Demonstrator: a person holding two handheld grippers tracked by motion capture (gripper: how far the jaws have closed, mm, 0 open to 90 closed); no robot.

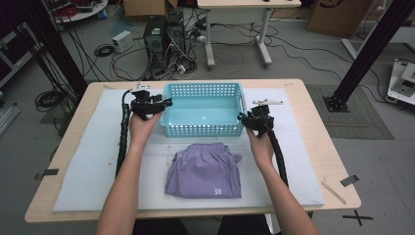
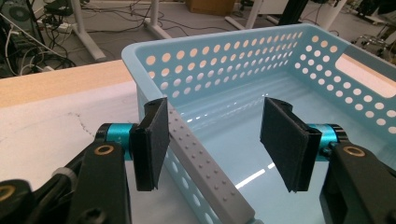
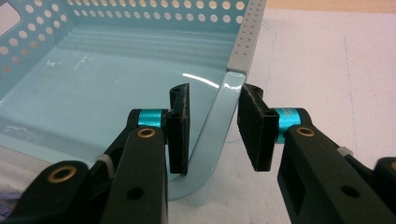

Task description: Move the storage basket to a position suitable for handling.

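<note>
In the high view, a light-blue perforated plastic basket (image 1: 203, 108) is sitting at twelve o'clock from a folded lilac garment (image 1: 204, 170), the left gripper (image 1: 164, 104) and right gripper (image 1: 243, 117) flanking it; in the left gripper view its jaws are straddling the left rim unclamped, in the right gripper view likewise, so both jaws closing seems next.

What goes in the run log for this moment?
left claw: open, astride basket left rim | right claw: open, astride its right front corner | purple garment: folded on mat, in front of basket
</note>
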